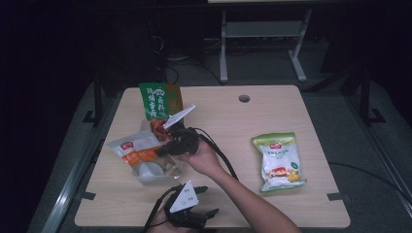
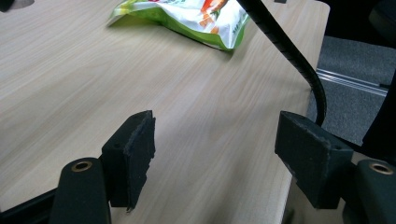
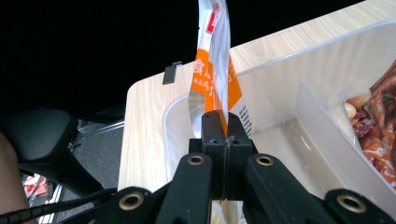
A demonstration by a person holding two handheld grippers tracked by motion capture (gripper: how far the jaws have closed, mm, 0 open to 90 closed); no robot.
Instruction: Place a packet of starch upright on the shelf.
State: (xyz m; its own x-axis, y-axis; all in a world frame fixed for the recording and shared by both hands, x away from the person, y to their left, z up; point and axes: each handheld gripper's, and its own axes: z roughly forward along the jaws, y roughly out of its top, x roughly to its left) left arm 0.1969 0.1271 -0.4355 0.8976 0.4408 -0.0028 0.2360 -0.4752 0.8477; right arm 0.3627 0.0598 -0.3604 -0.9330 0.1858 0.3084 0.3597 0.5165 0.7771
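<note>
Light wood-grain laminate surface [image 1: 228, 126], rectangular w/ a round cable hole, is seen carrying everything. Clear plastic bin [image 1: 145, 178] w/ an inner divider is placed at its left-centre; a red-brown snack pack [image 3: 380, 135] is lodged in one compartment, and a green upright pouch [image 1: 154, 99] is stood at the bin's far end. Green-and-white snack bag [image 1: 279, 161] is laid flat, well apart to the right. White-and-orange flat snack packet [image 3: 215, 60] is held on edge over the bin's other compartment, partly across its left rim. Right gripper [image 3: 223, 140]: fingers shut tight on that packet's edge. Left gripper [image 2: 215, 154]: fingers wide apart, nothing between, at the surface's near edge.
</note>
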